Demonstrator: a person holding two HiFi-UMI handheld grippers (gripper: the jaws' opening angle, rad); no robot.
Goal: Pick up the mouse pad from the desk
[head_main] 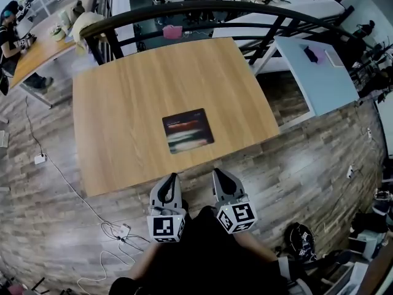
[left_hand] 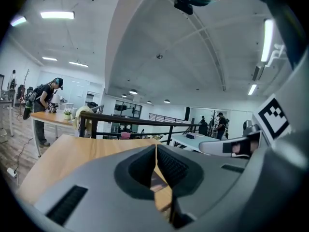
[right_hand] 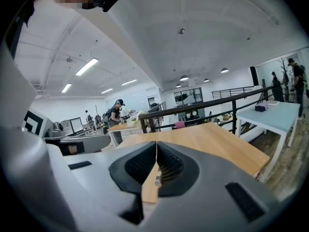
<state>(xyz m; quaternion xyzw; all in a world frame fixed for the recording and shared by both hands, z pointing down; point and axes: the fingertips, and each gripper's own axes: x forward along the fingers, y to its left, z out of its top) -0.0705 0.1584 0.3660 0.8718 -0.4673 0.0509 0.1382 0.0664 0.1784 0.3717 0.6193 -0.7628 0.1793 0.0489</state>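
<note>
The task has barely begun: the mouse pad [head_main: 188, 131] lies flat and untouched on the wooden worktop [head_main: 116, 97], a little toward the near edge and roughly midway across its width, with nothing else on the surface around it. Both tools hang short of that near edge, over the plank floor [head_main: 307, 165], side by side and well apart from the pad. The left tool [head_main: 173, 177] has its jaws pressed together with nothing between them. Its own view confirms this: the two dark ribbed pads meet in a thin seam. The right tool [head_main: 217, 173] is the same, closed on nothing, and it points across the worktop toward the black railing [head_main: 202, 8] at the far side. So nothing of the pick-up is done. As I judge it, the whole job remains: bring a tool over to the pad, spread its jaws, work one jaw under or against an edge of the thin, flat pad, pinch it and lift it clear of the worktop. That low edge looks like the hard part.
</note>
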